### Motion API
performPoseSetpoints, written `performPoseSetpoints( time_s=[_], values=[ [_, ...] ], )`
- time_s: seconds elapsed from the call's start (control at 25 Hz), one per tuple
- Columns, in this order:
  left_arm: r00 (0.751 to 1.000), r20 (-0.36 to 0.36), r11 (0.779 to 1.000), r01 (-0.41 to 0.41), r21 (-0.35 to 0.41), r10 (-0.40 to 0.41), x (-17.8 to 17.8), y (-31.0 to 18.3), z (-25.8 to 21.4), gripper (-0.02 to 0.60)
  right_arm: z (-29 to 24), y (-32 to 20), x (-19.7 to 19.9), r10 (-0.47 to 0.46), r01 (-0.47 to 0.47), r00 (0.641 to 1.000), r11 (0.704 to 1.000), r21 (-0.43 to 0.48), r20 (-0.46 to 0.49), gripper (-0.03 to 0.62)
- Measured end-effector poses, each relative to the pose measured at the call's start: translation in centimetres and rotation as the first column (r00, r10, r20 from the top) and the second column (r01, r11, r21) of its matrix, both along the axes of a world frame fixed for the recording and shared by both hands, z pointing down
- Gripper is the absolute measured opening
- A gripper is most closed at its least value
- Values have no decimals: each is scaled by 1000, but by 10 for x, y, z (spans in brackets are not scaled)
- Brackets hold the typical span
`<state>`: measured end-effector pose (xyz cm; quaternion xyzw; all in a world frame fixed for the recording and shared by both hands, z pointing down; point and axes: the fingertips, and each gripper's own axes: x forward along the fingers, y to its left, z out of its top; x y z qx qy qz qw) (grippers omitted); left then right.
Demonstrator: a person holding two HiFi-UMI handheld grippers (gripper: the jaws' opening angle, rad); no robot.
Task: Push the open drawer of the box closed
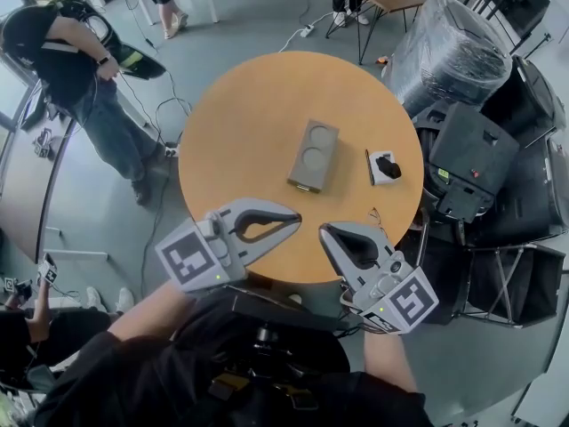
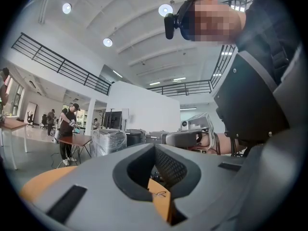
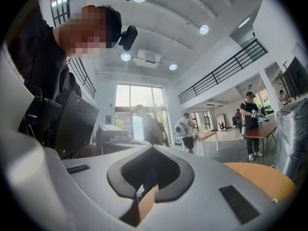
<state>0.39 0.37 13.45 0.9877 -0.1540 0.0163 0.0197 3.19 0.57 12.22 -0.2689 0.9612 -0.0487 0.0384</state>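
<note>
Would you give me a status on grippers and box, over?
Left gripper and right gripper shut, empty, at near table edge. Box mid-table, untouched. Black object right of box, off the path.

One round table [image 1: 231,105], one grey box [image 1: 313,156], one small white object [image 1: 384,167], two grippers (left gripper [image 1: 296,223], right gripper [image 1: 325,230])

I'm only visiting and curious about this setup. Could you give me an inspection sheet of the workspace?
Surface: round wooden table.
Job's things: grey box mid-table; whether its drawer is open is unclear from above.
Clutter: white item with a black object on it, right of the box.
Grippers: left gripper and right gripper both shut and empty, at the table's near edge.
Cables: cables on the floor left of the table.
Surroundings: person, black cases, wrapped bundle.
</note>
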Motion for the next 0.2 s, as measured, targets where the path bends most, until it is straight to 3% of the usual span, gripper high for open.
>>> performPoseSetpoints(
  time_s=[0.2],
  values=[
    [1000,5,1000,-10,8,10,5,2,2,31,2,0,2,3,-3,1000,1000,-1,-2,5]
  ],
)
